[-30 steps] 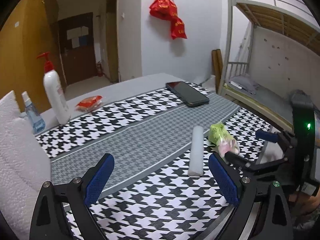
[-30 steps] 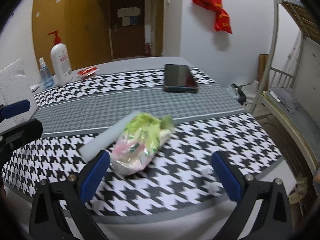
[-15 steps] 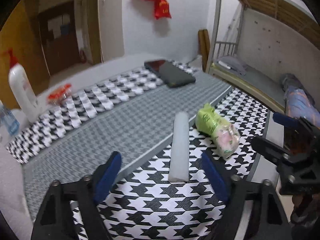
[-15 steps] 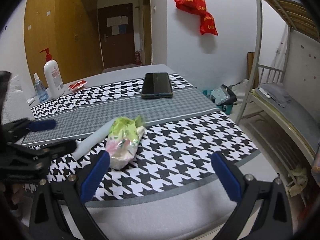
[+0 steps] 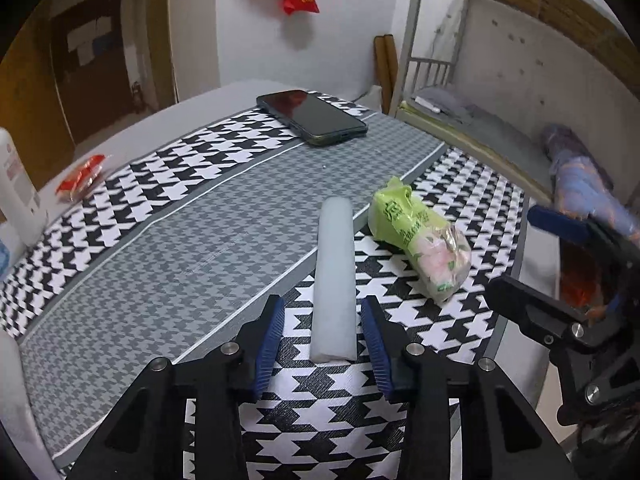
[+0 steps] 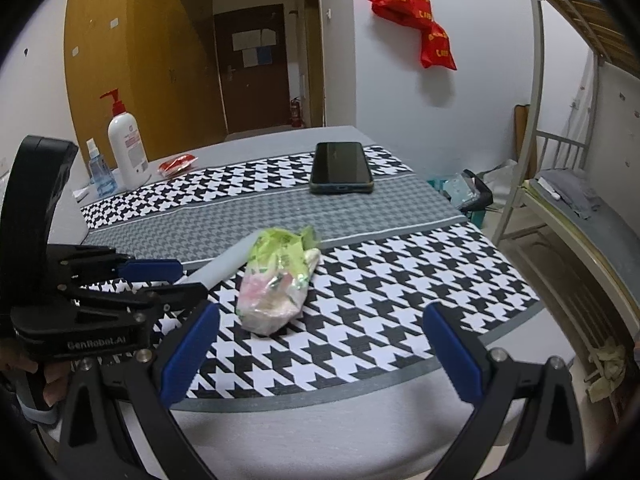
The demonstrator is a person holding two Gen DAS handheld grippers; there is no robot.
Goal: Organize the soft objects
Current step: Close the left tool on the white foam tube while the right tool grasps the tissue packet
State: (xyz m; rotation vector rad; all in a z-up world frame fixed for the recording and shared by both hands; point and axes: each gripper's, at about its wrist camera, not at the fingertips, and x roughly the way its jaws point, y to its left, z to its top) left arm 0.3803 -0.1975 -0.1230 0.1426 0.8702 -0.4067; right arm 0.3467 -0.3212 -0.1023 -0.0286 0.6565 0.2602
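The left gripper (image 5: 323, 342) is closing around the white foam stick (image 5: 335, 280), its pads not yet touching. The right gripper (image 6: 316, 356) stands wide open, holding nothing, and the left gripper hides the stick's near end in its view.

White wall (image 6: 480, 92), brown door (image 6: 256, 76), wooden wardrobe (image 6: 140, 60), metal bunk bed (image 6: 580, 184), red bags (image 6: 416, 16) hanging

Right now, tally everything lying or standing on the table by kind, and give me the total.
Foam roll: 1
Green plastic packet: 1
Phone: 1
Red snack packet: 1
Pump bottle: 1
Spray bottle: 1
Total: 6
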